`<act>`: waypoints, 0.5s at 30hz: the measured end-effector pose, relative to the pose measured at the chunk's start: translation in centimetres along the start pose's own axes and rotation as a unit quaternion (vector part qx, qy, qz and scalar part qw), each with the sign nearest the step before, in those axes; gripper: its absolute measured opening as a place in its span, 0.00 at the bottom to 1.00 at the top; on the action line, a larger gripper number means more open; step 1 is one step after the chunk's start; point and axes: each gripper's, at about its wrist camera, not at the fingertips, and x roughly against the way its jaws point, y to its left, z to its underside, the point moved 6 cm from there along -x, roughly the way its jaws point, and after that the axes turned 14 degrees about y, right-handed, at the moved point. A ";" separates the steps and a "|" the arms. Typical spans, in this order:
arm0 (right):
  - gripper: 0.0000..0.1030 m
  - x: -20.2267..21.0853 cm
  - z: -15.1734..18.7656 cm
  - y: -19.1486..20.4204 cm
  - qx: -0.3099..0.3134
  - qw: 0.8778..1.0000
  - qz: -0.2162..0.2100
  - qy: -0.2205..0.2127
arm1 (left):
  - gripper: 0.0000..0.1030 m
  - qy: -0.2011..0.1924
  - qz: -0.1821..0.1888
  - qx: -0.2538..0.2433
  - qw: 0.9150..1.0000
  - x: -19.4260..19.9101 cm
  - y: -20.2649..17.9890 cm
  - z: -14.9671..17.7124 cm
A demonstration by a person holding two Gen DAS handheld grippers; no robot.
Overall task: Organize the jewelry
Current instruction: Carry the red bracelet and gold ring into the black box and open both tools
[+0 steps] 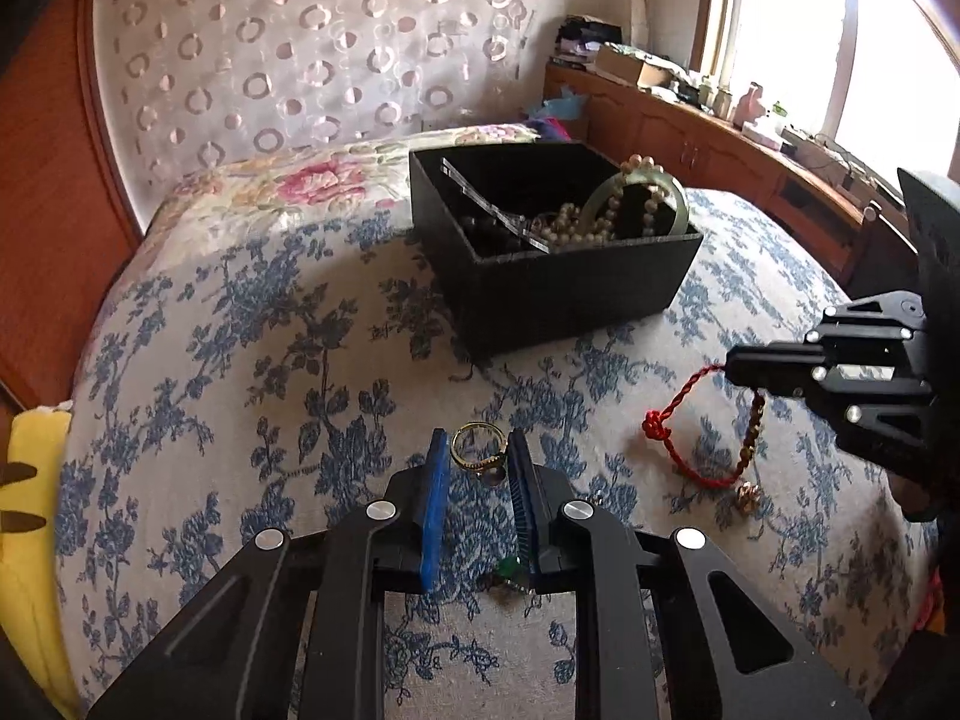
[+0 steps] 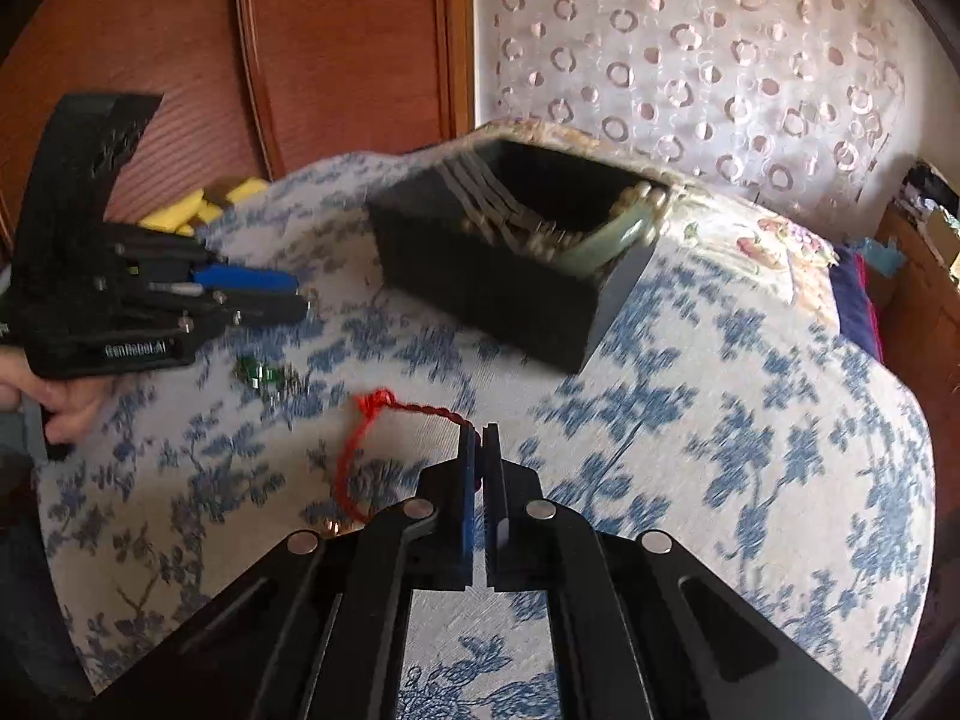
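Note:
A black open jewelry box stands on the flowered bedspread and holds a pearl necklace and a green jade bangle; it also shows in the right wrist view. My left gripper is open, its blue pads on either side of a gold ring lying on the bedspread. A small green gem piece lies under its jaws. My right gripper is shut on a red cord bracelet, which hangs from it just above the bedspread.
The bedspread covers a rounded surface. A wooden wardrobe stands behind it, a low wooden cabinet with clutter runs under the window, and a yellow object lies at the left edge.

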 end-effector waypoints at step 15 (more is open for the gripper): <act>0.03 6.1 -5.4 -1.7 0.014 0.997 0.033 -0.076 | 0.18 -0.049 0.008 0.002 0.999 3.0 0.1 -3.3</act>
